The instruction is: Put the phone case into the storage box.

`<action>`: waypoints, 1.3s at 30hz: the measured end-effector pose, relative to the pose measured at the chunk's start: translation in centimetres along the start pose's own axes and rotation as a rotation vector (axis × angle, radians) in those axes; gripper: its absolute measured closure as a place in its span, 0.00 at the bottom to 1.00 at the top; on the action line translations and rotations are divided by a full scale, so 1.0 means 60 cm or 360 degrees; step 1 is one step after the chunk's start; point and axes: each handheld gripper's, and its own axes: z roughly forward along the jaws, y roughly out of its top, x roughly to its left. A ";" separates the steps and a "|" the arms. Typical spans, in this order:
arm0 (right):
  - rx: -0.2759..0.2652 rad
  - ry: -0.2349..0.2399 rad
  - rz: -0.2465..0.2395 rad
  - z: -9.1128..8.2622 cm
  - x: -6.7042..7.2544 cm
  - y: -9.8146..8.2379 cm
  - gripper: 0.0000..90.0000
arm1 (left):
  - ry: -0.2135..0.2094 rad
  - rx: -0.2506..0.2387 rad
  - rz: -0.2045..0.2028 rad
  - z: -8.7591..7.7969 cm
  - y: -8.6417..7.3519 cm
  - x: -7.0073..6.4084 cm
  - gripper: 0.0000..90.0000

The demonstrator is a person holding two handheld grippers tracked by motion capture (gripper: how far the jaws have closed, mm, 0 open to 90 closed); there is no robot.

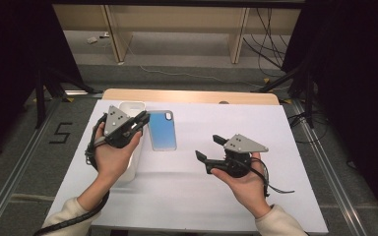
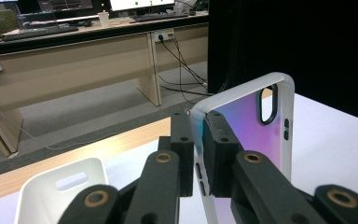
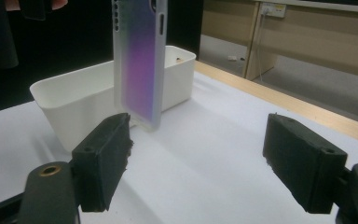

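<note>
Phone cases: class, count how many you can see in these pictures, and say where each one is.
1. The phone case is gripped by its edge in the left gripper, held off the table beside the white bin. More could lie hidden inside the bin.

An office or lab: keyboards [image 2: 37, 31] and monitors [image 2: 140, 4] on long benches [image 2: 74, 60] at upper left, cables [image 1: 270, 39] trailing on the floor.

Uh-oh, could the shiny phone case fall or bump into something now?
Maybe. The left gripper pinches the phone case only by one edge, so the case could swing or slip out. The white bin sits right beside the case, so a bump there seems possible. The right gripper is open, holding nothing.
</note>
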 end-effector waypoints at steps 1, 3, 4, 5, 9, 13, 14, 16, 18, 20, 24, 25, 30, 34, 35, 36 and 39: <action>-0.0013 -0.0015 -0.0008 -0.001 -0.002 -0.001 0.27 | 0.0000 0.0006 -0.0004 -0.001 0.000 0.002 0.92; -0.0022 -0.0013 0.0002 -0.004 -0.005 -0.004 0.27 | 0.0010 0.0004 0.0000 -0.003 0.001 0.006 0.92; -0.0042 -0.0022 -0.0011 -0.004 -0.007 -0.005 0.27 | 0.0010 0.0004 0.0000 -0.003 0.001 0.006 0.92; 0.0002 -0.0010 0.0005 -0.008 -0.008 -0.005 0.27 | 0.0019 0.0000 -0.0005 -0.006 0.003 0.010 0.92; 0.0008 -0.0026 0.0014 -0.013 -0.014 -0.011 0.27 | 0.0036 0.0001 -0.0004 -0.011 0.007 0.018 0.92; 0.0001 -0.0047 0.0013 -0.016 -0.018 -0.014 0.28 | 0.0045 0.0000 -0.0014 -0.013 0.007 0.022 0.92; -0.0002 -0.0063 0.0007 -0.016 -0.020 -0.016 0.28 | 0.0048 -0.0001 -0.0015 -0.013 0.007 0.023 0.92; 0.0004 -0.0072 0.0015 -0.019 -0.024 -0.019 0.28 | 0.0054 -0.0006 -0.0021 -0.014 0.007 0.027 0.92; 0.0001 -0.0068 0.0020 -0.019 -0.025 -0.021 0.28 | 0.0059 -0.0006 -0.0021 -0.014 0.008 0.027 0.92; 0.0012 -0.0075 0.0020 -0.020 -0.025 -0.022 0.28 | 0.0062 -0.0002 -0.0021 -0.015 0.008 0.030 0.92; 0.0005 -0.0065 0.0020 -0.023 -0.027 -0.024 0.28 | 0.0080 -0.0016 -0.0016 -0.018 0.012 0.035 0.92; 0.0005 -0.0065 0.0020 -0.023 -0.027 -0.024 0.28 | 0.0080 -0.0016 -0.0016 -0.018 0.012 0.035 0.92; 0.0021 -0.0068 0.0028 -0.029 -0.029 -0.025 0.27 | 0.0098 -0.0020 -0.0021 -0.022 0.016 0.042 0.92; -0.0018 -0.0080 0.0020 -0.029 -0.032 -0.029 0.27 | 0.0109 -0.0027 -0.0032 -0.025 0.018 0.049 0.92; 0.0001 -0.0085 0.0021 -0.031 -0.033 -0.030 0.27 | 0.0112 -0.0025 -0.0028 -0.026 0.019 0.051 0.92; -0.0005 -0.0080 0.0027 -0.032 -0.033 -0.031 0.27 | 0.0113 -0.0024 -0.0024 -0.026 0.019 0.052 0.92; 0.0005 -0.0076 0.0025 -0.034 -0.035 -0.034 0.27 | 0.0112 -0.0024 -0.0026 -0.027 0.020 0.054 0.92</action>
